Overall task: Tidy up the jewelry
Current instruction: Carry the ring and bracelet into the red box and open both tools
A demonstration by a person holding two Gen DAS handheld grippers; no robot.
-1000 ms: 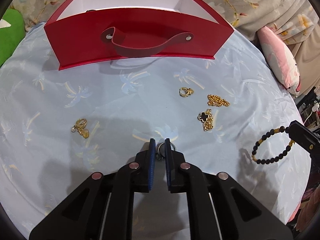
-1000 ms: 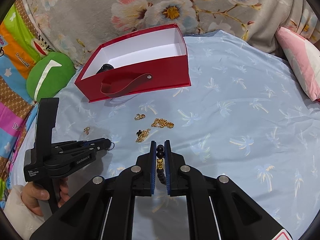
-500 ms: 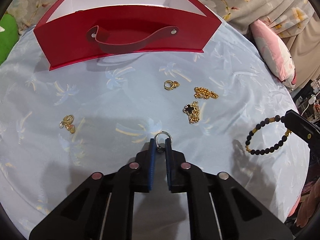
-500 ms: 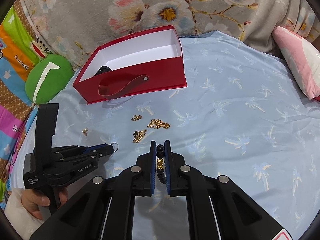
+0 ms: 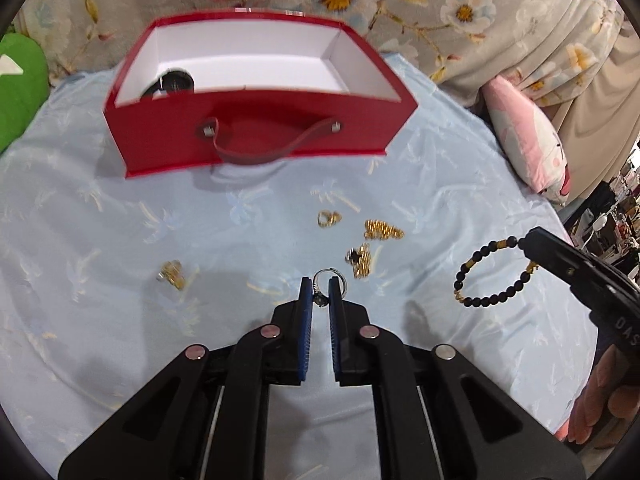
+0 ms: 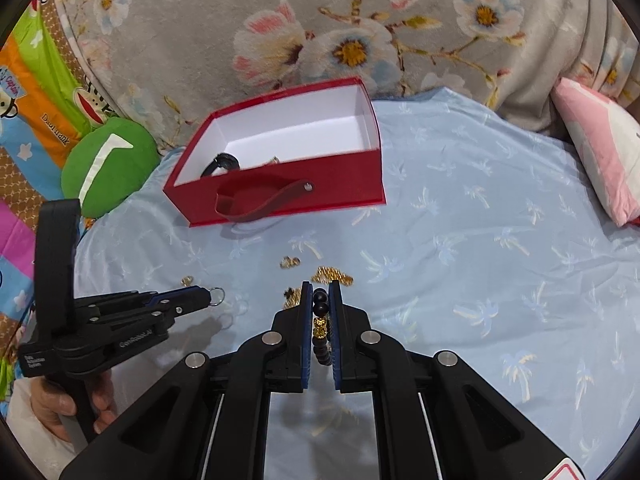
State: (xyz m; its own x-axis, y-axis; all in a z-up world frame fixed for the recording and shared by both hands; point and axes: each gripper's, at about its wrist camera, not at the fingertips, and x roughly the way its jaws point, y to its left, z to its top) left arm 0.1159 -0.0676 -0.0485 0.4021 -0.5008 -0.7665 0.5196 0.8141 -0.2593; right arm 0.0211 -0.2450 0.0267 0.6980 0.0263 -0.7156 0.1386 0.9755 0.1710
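we see left gripper [image 5: 319, 289] clamped on 1 silver ring [image 5: 329, 280] | right gripper [image 6: 320, 294] pinching 1 black bead bracelet [image 5: 493, 276], both above the sheet | 4 gold pieces loose on blue sheet [image 5: 120, 320] | 1 red box [image 5: 256, 132], 1 dark item inside, maybe a watch

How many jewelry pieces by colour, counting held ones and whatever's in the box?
Gold, loose on the cloth: 4 (ring, chain, clover piece, charm)
Silver: 1 (ring, held in the left hand-held gripper)
Black beads: 1 (bracelet, held in the right hand-held gripper)
Black, in the red box: 1 (dark item, kind unclear)
Total: 7
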